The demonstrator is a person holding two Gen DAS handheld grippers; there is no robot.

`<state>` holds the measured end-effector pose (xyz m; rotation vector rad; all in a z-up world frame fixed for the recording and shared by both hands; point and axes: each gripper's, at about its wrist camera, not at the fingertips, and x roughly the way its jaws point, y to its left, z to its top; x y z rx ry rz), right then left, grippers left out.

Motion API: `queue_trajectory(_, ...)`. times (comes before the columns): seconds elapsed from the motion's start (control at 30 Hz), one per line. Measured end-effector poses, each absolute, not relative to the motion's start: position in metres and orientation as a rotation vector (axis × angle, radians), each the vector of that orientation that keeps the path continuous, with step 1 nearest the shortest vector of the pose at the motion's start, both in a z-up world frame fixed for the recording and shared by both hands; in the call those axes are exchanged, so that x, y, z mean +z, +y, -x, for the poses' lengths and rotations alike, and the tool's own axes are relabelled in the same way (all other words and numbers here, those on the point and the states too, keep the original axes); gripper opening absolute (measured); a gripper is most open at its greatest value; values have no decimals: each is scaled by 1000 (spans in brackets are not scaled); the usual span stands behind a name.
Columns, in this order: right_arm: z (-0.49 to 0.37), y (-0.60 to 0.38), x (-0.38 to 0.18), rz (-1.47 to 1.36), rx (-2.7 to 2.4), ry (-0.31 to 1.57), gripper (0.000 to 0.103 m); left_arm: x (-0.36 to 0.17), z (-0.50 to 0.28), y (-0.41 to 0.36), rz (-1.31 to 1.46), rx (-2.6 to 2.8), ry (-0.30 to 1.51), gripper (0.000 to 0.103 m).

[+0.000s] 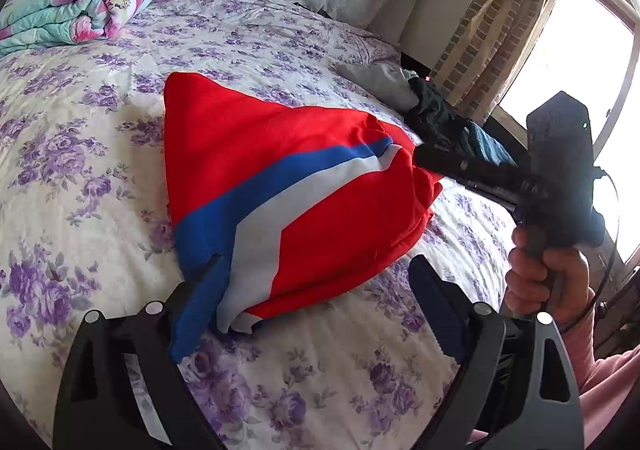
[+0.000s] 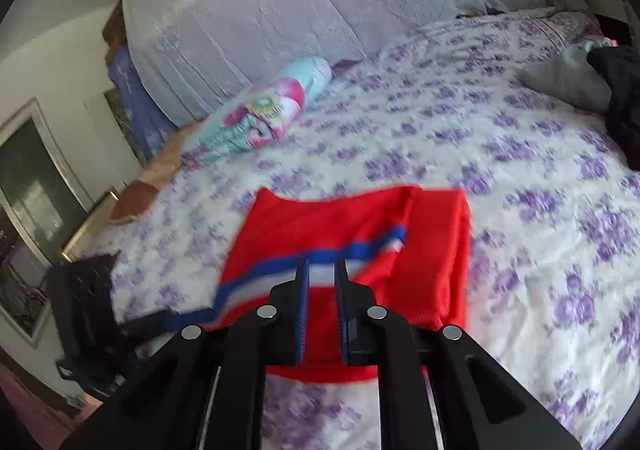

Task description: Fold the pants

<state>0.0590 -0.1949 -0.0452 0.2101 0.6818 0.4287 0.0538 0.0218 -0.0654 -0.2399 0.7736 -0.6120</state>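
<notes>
Bed (image 1: 72, 178): floral purple bedspread, spreading under and ahead of both tongs.
Pants (image 1: 280, 186): red with a blue and white stripe, folded, lying on the bed just ahead of the left tongs (image 1: 316, 298) and under the right tongs (image 2: 322, 270).
Folded quilt (image 1: 76, 6): far beyond the left tongs, to their left.
Dark clothes (image 1: 436, 114): heaped beyond the pants.
Left tongs: spread wide, gripping nothing.
Right tongs: nearly together, no cloth visibly caught.

Flowered bed (image 1: 80, 178) under red pants (image 1: 256, 154)
</notes>
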Motion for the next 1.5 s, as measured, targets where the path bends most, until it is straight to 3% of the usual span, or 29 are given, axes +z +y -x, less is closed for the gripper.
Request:
queue_trajectory(0.1,-54,-216,-77,-274,423,729,0,-66,-49,18,196,-614,784,89)
queue_trajectory(0.2,-49,-231,-79,-371,449,735,0,-66,-43,14,140,-605,790,89)
queue_trajectory(0.3,-45,-226,-67,-346,447,726,5,-60,-38,13,81,-588,792,89)
queue_trajectory(0.43,-42,-216,-38,-306,477,624,27,-39,-37,17,117,-615,750,89)
queue_trajectory(0.57,-70,-217,-35,-325,458,598,33,-35,-44,5,142,-631,733,90)
queue_trajectory(0.67,-93,-233,-64,-352,368,672,24,-60,-52,-5,152,-638,828,90)
queue_trajectory(0.73,-93,-242,-67,-410,394,674,23,-63,-43,-10,74,-597,794,90)
queue_trajectory(0.87,-83,-238,-47,-395,382,645,35,-67,-39,-24,-48,-510,791,96)
queue_trajectory(1.1,-111,-203,-18,-289,457,608,40,-66,-39,-26,-83,-480,795,98)
queue_trajectory(1.17,-138,-202,-34,-261,403,674,38,-66,-39,-25,-78,-479,792,98)
queue_trajectory(1.23,-157,-209,-58,-305,408,710,20,-67,-38,-27,-89,-479,785,98)
queue_trajectory(1.27,-159,-216,-62,-340,408,707,19,-67,-37,-27,-96,-477,783,98)
queue_trajectory(1.3,-157,-221,-61,-377,413,707,20,-67,-36,-27,-102,-475,786,98)
queue_trajectory(1.4,-127,-229,-45,-437,434,663,40,-58,-32,-18,-73,-500,794,98)
queue_trajectory(1.5,-87,-223,-27,-337,452,580,40,-36,-35,3,27,-545,771,98)
